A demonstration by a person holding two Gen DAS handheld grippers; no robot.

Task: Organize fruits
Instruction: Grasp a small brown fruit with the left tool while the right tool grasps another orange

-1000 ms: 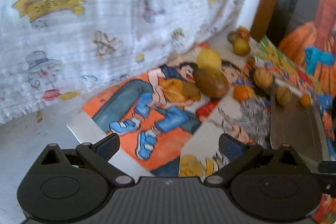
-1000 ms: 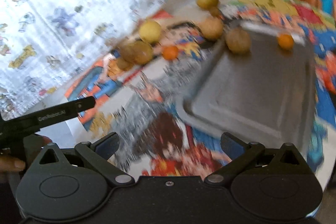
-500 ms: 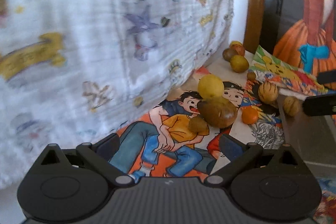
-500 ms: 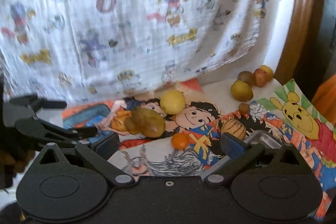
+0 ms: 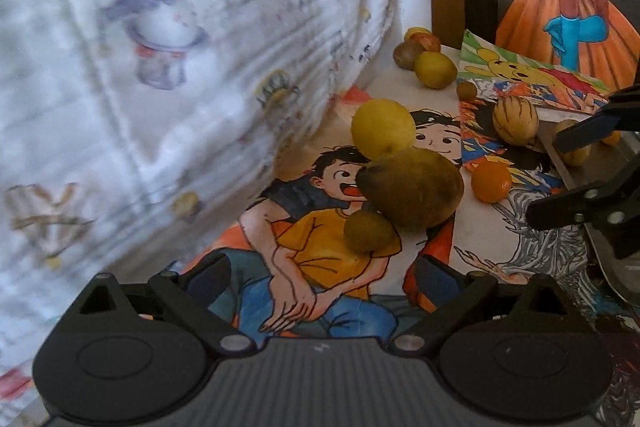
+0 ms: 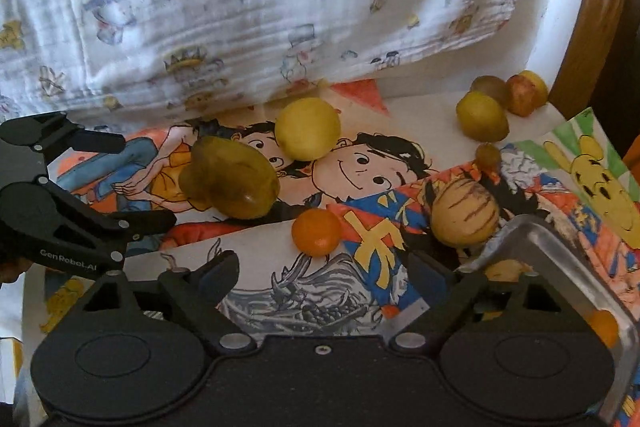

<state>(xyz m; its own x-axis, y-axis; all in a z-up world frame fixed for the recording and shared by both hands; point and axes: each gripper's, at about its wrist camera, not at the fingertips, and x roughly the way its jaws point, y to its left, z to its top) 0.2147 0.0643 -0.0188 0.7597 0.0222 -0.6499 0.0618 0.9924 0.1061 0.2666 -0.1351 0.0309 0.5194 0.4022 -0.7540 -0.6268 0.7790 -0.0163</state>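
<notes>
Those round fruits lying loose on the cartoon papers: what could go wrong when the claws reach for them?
1. The big brownish-green fruit touches the yellow fruit and a smaller brown one; lifting one might send the others rolling.
2. The small orange fruit sits free on slick paper, so an open right claw closing off-centre could nudge it away.
3. The left claw is close by; the two could collide.
</notes>
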